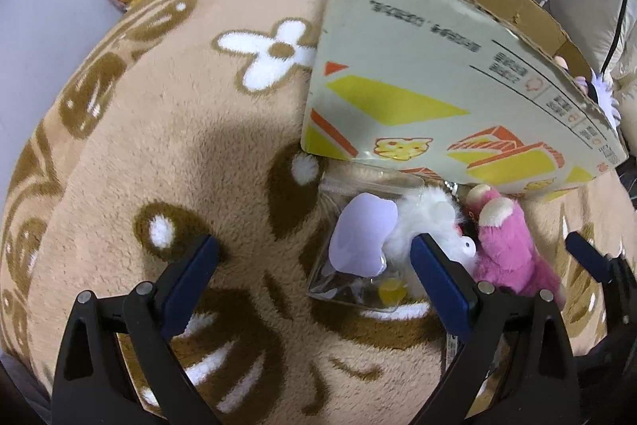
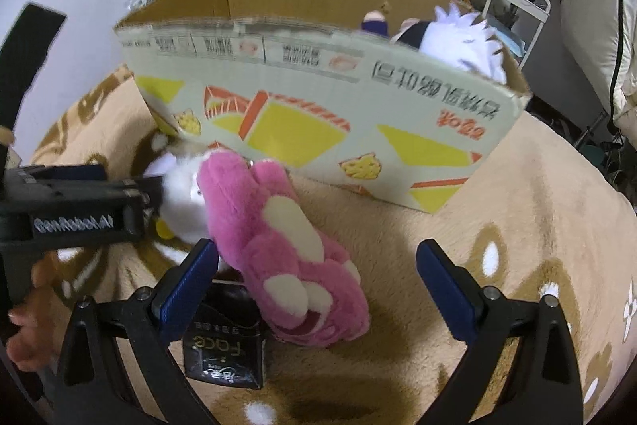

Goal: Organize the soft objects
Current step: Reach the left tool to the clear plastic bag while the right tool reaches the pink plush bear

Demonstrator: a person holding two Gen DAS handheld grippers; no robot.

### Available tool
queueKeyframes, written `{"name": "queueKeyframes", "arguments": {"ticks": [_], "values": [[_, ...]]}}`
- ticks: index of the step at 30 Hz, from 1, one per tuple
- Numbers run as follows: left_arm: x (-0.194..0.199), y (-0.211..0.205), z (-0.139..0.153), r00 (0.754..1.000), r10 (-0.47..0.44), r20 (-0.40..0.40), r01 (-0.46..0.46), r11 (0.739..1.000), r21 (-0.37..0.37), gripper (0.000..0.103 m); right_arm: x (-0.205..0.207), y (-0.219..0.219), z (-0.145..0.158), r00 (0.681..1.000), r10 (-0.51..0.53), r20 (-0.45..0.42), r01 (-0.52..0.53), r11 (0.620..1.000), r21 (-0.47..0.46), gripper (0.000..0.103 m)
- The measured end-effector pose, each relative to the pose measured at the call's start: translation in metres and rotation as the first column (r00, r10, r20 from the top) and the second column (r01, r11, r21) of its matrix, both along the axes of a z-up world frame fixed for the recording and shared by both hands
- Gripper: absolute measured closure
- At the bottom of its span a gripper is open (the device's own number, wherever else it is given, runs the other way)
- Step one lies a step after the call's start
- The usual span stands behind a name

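while both tongs gape, the pink plush lies between the right tongs.

The cardboard box hides most of the white spiky-haired plush inside it; only the head shows above the far right rim. The small figure beside it is blurred. The white plush toy lies partly behind the pink plush bear. The black packet is partly covered by the bear.

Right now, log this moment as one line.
left hand-held gripper open | right hand-held gripper open around pink plush bear | cardboard box behind
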State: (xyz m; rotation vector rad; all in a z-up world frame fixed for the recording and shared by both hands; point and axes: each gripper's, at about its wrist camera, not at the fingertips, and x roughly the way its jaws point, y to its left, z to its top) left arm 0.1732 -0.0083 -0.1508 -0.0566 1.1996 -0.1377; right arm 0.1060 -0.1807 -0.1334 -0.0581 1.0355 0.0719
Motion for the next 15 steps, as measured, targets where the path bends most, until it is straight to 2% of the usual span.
{"name": "queueKeyframes", "arguments": {"ticks": [6,15], "values": [[0.004,0.002,-0.003,1.0,0.005,0.0,-0.005,1.0,-0.009,0.007,0.006,0.001,-0.008,1.0,0.002,-0.026,-0.003,1.0,-0.017,0.0],[0.012,0.006,-0.01,1.0,0.006,-0.003,-0.006,0.999,0.032,0.019,0.008,-0.001,-0.007,1.0,-0.002,-0.026,0.002,1.0,0.003,0.004]]}}
